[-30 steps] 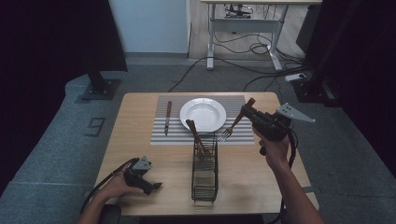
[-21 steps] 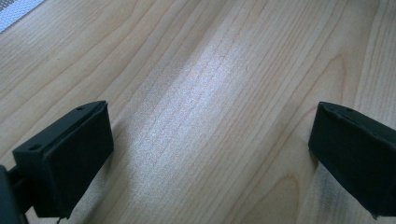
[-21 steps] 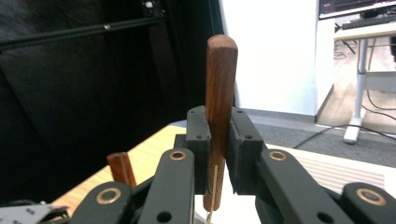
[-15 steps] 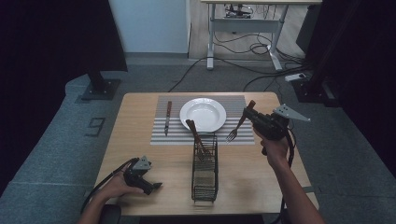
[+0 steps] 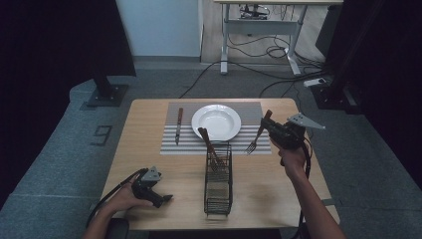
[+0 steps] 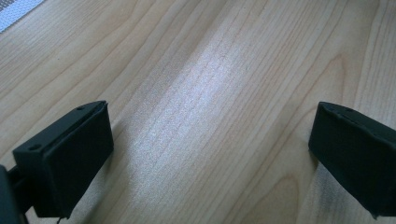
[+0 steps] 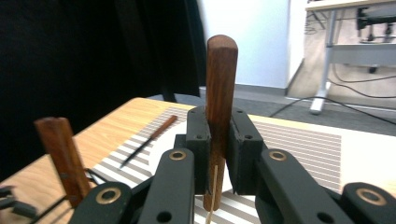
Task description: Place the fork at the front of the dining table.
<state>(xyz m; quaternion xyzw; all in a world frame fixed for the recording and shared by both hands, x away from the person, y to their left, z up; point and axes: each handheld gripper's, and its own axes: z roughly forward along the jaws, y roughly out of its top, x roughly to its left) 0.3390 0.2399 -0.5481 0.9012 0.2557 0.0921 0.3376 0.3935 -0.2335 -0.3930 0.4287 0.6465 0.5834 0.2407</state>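
Right gripper (image 5: 272, 130) clamps the wooden handle of the fork (image 5: 257, 137) so its tines hang below the jaws, just beside the plate (image 5: 216, 121), probably for laying it on the placemat (image 5: 254, 110), while the left gripper (image 5: 161, 199) rests open.

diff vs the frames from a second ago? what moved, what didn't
The right gripper, shut on the wooden-handled fork, has come down a little toward the striped placemat, right of the white plate, tines pointing down. Nothing was let go or newly grasped. Unchanged: the left gripper resting open on the table, the knife on the placemat, the utensils in the wire caddy.
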